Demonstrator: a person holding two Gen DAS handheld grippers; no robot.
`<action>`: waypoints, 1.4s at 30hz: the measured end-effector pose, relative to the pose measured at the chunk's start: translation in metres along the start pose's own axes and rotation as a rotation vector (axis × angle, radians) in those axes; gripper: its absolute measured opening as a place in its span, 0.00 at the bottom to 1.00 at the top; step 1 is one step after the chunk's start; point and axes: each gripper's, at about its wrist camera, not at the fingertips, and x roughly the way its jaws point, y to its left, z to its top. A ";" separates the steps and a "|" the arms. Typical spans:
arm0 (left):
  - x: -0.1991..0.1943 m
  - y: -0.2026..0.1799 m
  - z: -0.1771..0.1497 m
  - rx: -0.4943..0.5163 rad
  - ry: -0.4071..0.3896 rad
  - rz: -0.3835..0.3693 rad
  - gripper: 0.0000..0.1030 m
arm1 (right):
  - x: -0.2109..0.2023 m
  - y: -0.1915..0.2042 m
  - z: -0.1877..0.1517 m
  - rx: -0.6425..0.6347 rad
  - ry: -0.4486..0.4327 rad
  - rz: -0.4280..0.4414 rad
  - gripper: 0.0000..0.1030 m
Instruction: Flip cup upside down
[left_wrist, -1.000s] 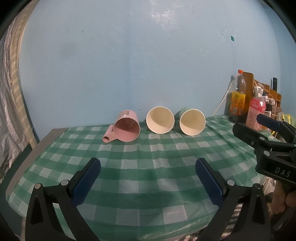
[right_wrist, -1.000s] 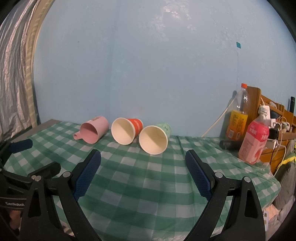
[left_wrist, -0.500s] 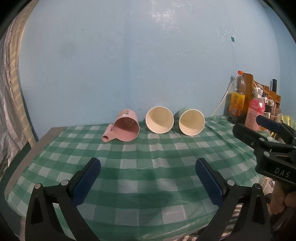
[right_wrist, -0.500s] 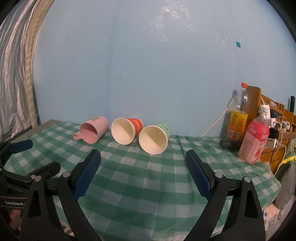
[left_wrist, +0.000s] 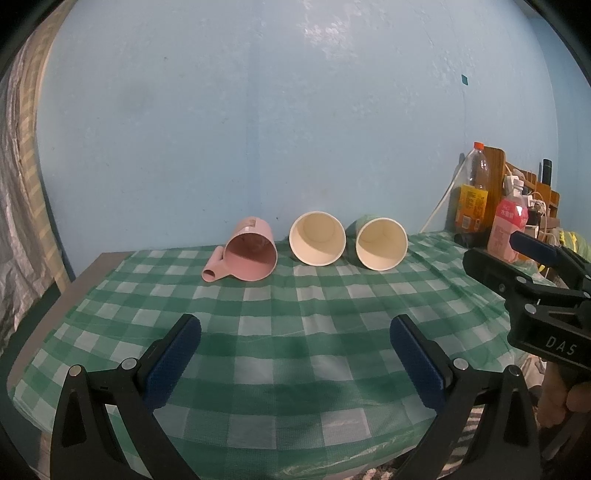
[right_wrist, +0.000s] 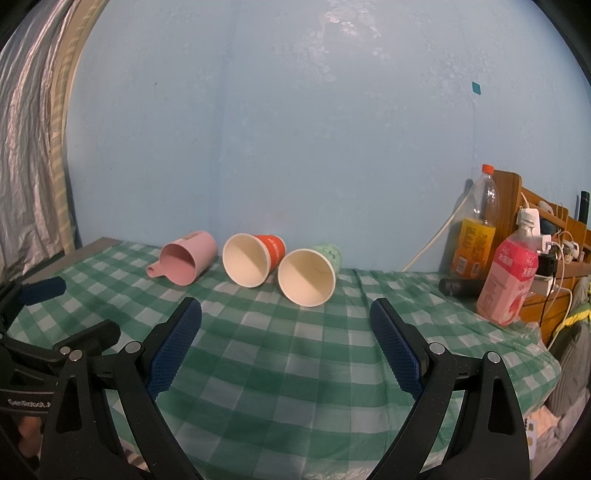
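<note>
Three cups lie on their sides near the far edge of the table, mouths toward me: a pink mug with a handle (left_wrist: 251, 254) (right_wrist: 186, 263), an orange paper cup (left_wrist: 317, 243) (right_wrist: 253, 259) and a green paper cup (left_wrist: 380, 248) (right_wrist: 309, 276). My left gripper (left_wrist: 295, 352) is open and empty, well short of the cups, over the green checked cloth (left_wrist: 295, 332). My right gripper (right_wrist: 286, 341) is open and empty, also short of the cups. Each gripper shows at the edge of the other's view.
An orange drink bottle (right_wrist: 476, 240) and a pink drink bottle (right_wrist: 508, 273) stand at the table's right end, beside a wooden rack (right_wrist: 546, 229) with chargers and cables. A blue wall stands behind. A silver curtain (right_wrist: 29, 147) hangs at the left.
The left gripper has drifted slightly; the cups sit a touch lower and left in its view. The right gripper's view is nearly unchanged. Both grippers stay open.
</note>
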 end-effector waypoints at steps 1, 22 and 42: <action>0.000 0.001 0.000 -0.002 0.001 -0.002 1.00 | 0.000 0.000 0.000 0.001 0.001 0.000 0.89; 0.000 0.006 0.002 -0.028 0.000 -0.024 1.00 | 0.000 0.000 0.000 0.001 0.002 0.001 0.89; 0.016 0.004 0.034 -0.023 0.036 -0.035 1.00 | 0.009 -0.022 0.013 0.057 0.027 -0.004 0.89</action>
